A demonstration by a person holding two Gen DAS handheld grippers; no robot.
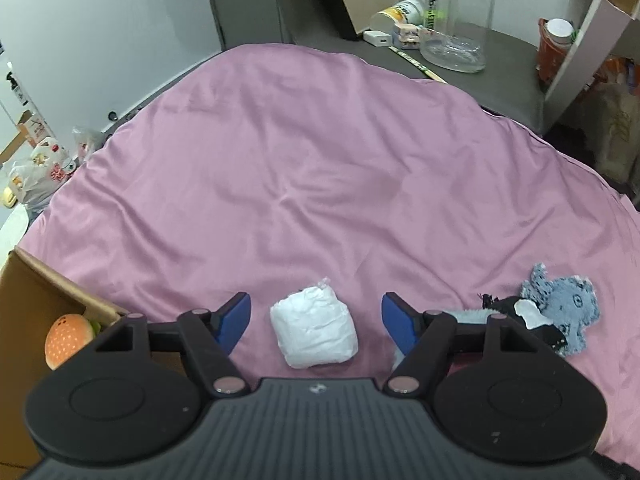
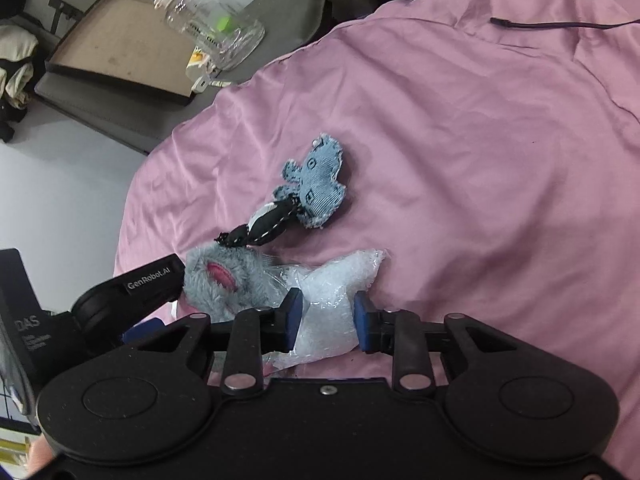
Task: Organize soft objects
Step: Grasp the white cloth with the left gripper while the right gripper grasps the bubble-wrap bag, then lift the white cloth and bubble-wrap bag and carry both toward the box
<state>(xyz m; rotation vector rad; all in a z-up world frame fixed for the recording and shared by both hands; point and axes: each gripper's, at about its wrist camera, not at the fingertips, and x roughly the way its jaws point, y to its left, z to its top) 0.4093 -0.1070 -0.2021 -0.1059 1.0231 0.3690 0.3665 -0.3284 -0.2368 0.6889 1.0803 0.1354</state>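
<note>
Here the cardboard box (image 1: 28, 300) holds a plush burger (image 1: 69, 339); left claw (image 1: 316, 322) gapes wide, empty, straddling the white bundle (image 1: 314, 332); right claw (image 2: 327, 320) brackets it half-open.

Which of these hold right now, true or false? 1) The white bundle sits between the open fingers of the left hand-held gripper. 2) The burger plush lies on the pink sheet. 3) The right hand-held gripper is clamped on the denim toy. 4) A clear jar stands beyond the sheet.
1) The white bundle lies between the open fingers of the left hand-held gripper: true.
2) The burger plush lies on the pink sheet: false; it sits inside the cardboard box.
3) The right hand-held gripper grips the denim toy: false; its fingers straddle the white bundle, and the toy lies apart, farther out.
4) A clear jar stands beyond the sheet: true.
</note>
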